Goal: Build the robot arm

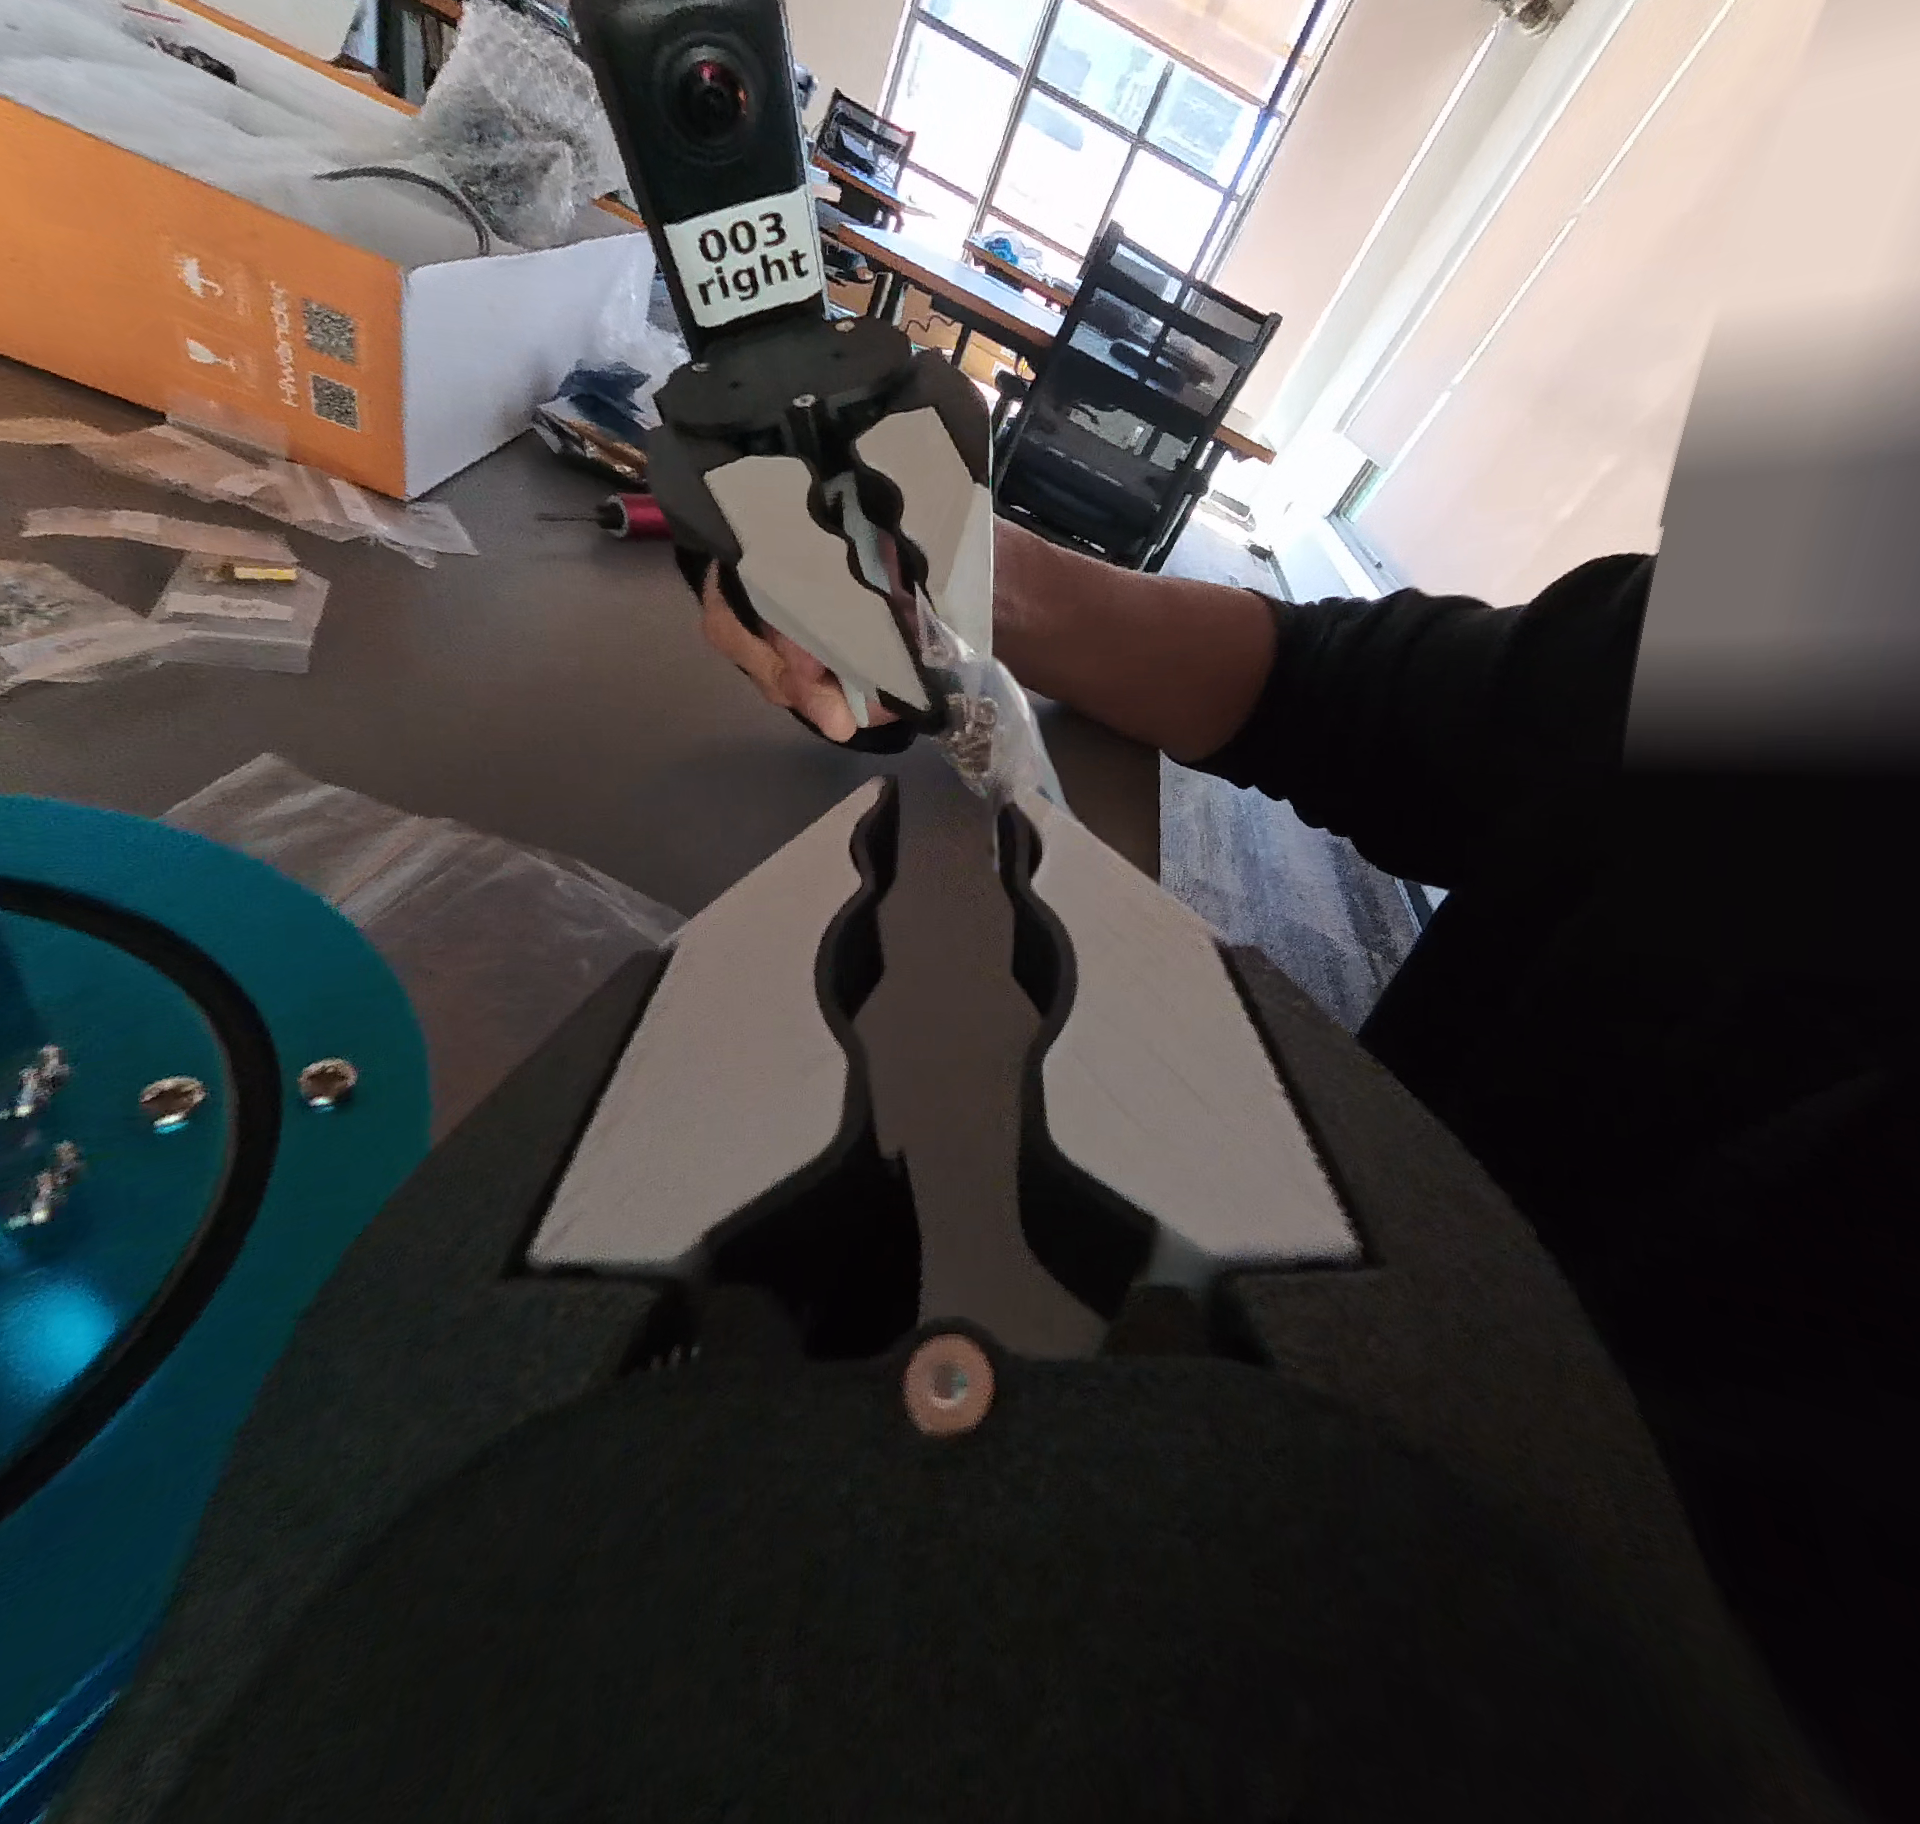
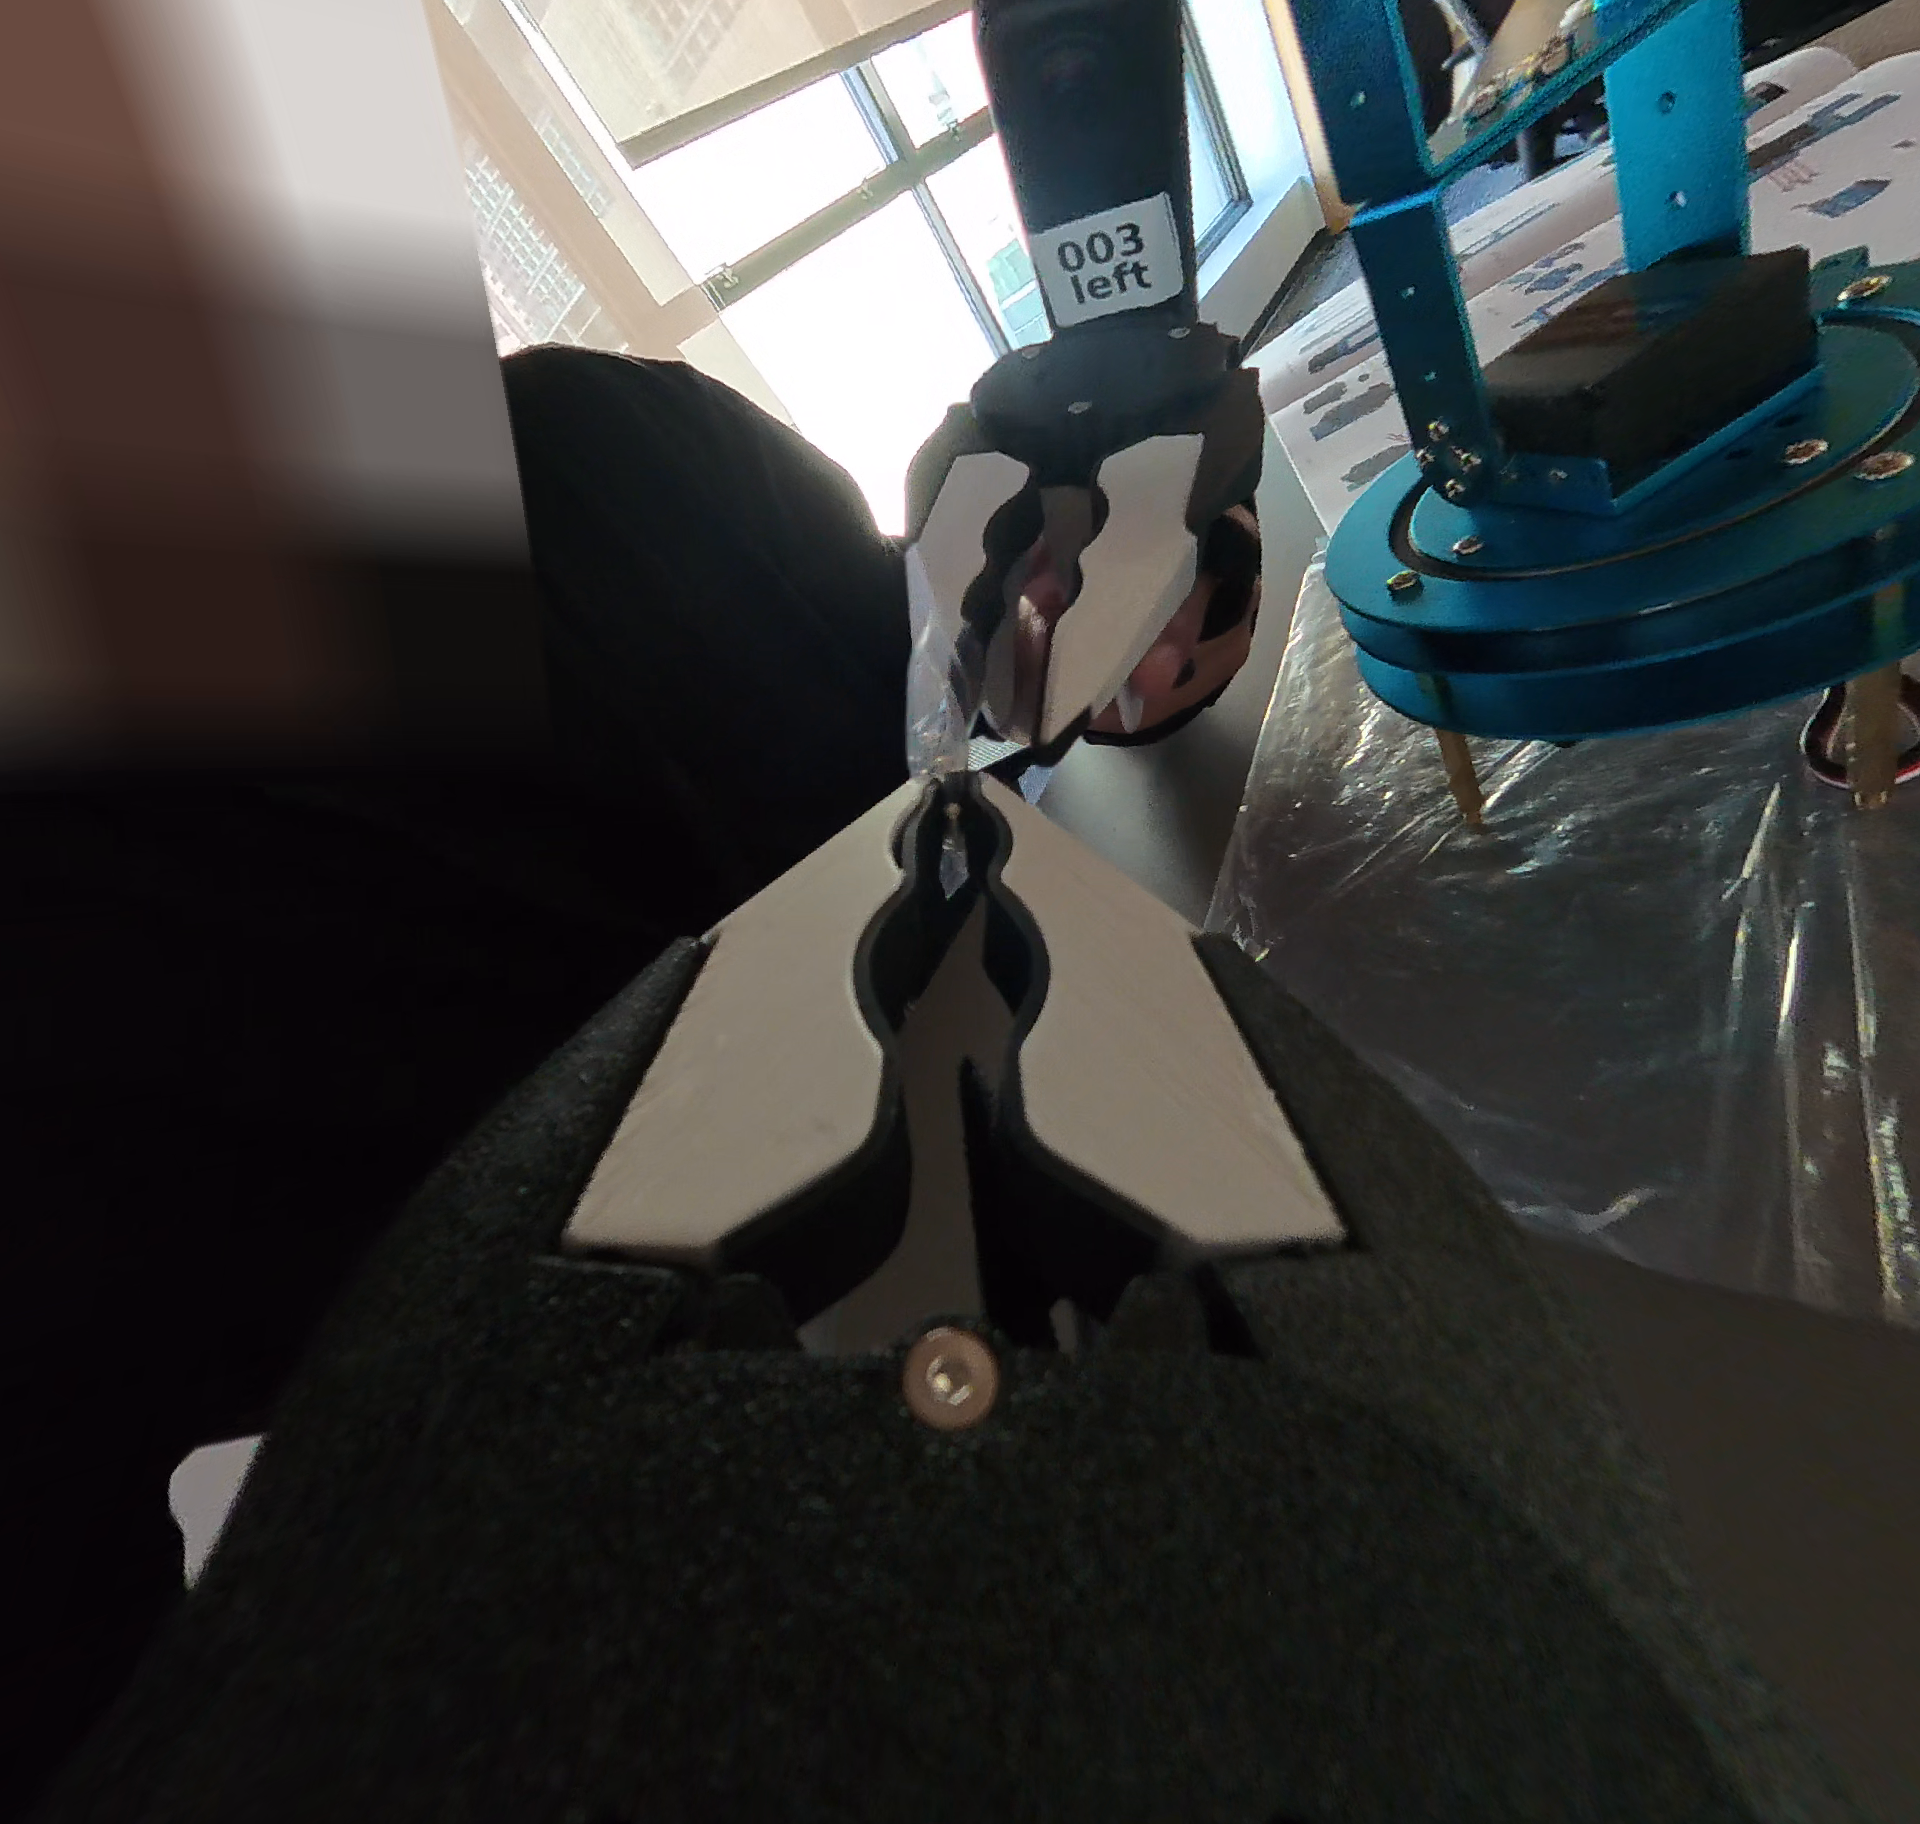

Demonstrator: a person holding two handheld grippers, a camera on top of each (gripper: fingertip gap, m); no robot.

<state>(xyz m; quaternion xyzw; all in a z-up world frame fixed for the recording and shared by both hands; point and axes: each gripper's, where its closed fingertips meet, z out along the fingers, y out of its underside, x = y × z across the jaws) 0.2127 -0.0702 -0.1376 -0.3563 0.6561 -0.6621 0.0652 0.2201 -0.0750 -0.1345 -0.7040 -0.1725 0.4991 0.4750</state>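
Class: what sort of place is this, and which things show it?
Probably an office workshop: a long table strewn with parts bags, a blue metal kit under assembly, more desks and chairs by big windows.

Both grippers: black textured bodies w/ pale grey finger plates, wavy black inner edges, one silver screw at the base. Left gripper (image 2: pixel 1023 746) and right gripper (image 1: pixel 914 704) each carry a black camera stalk w/ white label. Person's sleeve (image 1: pixel 1455 694) is black.

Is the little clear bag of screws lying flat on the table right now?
No, the clear bag of screws hangs in the air, pinched by the right claw above the dark table.
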